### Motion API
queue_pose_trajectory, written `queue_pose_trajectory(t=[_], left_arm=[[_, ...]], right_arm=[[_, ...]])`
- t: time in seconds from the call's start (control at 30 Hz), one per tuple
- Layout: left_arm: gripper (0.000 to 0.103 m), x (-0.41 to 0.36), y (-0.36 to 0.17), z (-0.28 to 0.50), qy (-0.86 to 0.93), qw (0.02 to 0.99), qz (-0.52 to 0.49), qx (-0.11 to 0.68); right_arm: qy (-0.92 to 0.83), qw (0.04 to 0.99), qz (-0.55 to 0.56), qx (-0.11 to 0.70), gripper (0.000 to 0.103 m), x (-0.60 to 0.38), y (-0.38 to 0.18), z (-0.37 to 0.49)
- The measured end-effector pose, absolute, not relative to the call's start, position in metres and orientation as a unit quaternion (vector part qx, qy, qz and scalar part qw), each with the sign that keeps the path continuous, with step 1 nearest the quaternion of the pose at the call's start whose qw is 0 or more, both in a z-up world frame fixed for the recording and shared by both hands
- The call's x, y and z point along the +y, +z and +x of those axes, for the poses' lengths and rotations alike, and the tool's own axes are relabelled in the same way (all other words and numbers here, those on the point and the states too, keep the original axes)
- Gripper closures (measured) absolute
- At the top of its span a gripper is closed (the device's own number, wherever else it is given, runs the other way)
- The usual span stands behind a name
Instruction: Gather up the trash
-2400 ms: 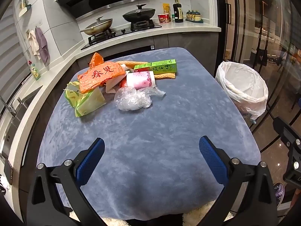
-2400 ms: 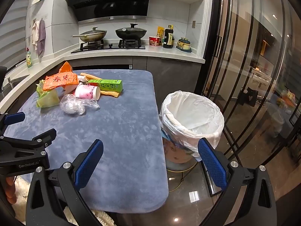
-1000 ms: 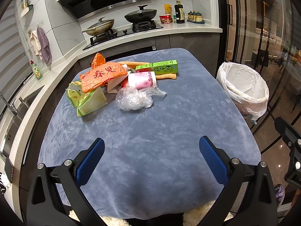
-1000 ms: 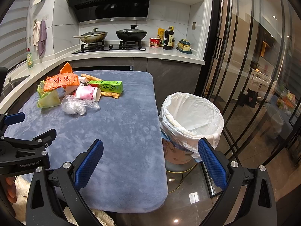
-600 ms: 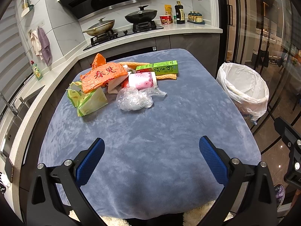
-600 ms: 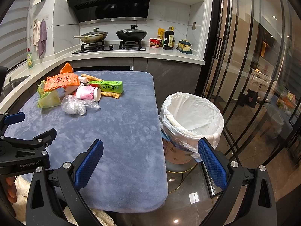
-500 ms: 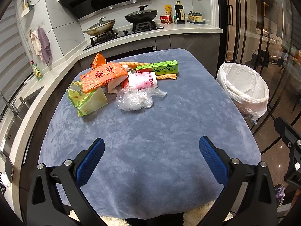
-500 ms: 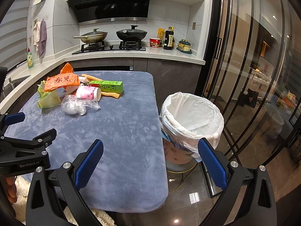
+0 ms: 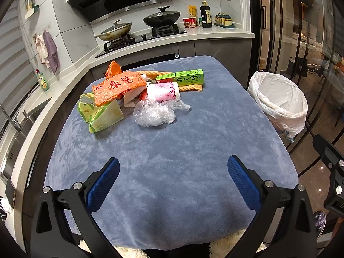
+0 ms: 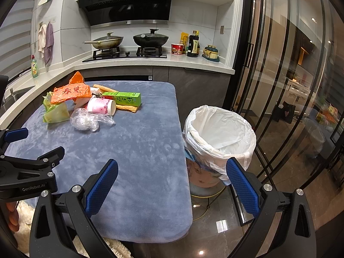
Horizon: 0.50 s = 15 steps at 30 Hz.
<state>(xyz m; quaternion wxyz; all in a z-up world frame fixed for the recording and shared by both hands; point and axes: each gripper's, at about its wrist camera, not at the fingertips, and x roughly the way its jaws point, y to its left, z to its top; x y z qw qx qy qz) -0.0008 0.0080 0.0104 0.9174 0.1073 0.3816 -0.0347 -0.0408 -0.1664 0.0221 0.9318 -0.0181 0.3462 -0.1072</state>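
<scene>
Far left on the blue tablecloth (image 9: pixel 172 150): a yellow-green wrapper (image 9: pixel 101 114) lying flat, with an orange plastic bag (image 9: pixel 118 86) printed in red characters draped partly over it. Just right of those, a crumpled clear plastic bag (image 9: pixel 153 114) nearest the viewer in the pile, touching a pink paper cup (image 9: pixel 163 89) tipped on its side with its mouth facing right. Behind the cup, a long green box (image 9: pixel 182 77) lying flat on top of a yellow ribbed strip (image 9: pixel 191 88). All of the rubbish heaped together at the far left part of the table, well apart from both claws.

Left gripper (image 9: pixel 172 180) low over the near edge of the tablecloth, blue pads spread wide and released, holding nothing. Also seen from the side at the left edge of the right camera's view (image 10: pixel 13 148).

Right gripper (image 10: pixel 172 180) at the near right corner of the table, likewise spread wide and released, empty, one pad over the cloth and the other over the bin side.

Right of the table, on the floor: a bin lined with a white bag (image 10: pixel 219 129), standing upright, mouth open
</scene>
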Motion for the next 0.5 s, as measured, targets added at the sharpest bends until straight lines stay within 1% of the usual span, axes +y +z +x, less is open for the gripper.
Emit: queue_pose_trajectory(t=[0.4, 0.5], left_arm=[[0.007, 0.0084, 0.0115, -0.0014, -0.035, 0.918, 0.108, 0.379], [0.007, 0.0083, 0.0108, -0.0017, -0.035, 0.918, 0.108, 0.379]], right_arm=[[-0.108, 0.932, -0.019, 0.346, 0.007, -0.166, 0.0184, -0.0414], [-0.11, 0.932, -0.019, 0.345, 0.007, -0.1665, 0.025, -0.0412]])
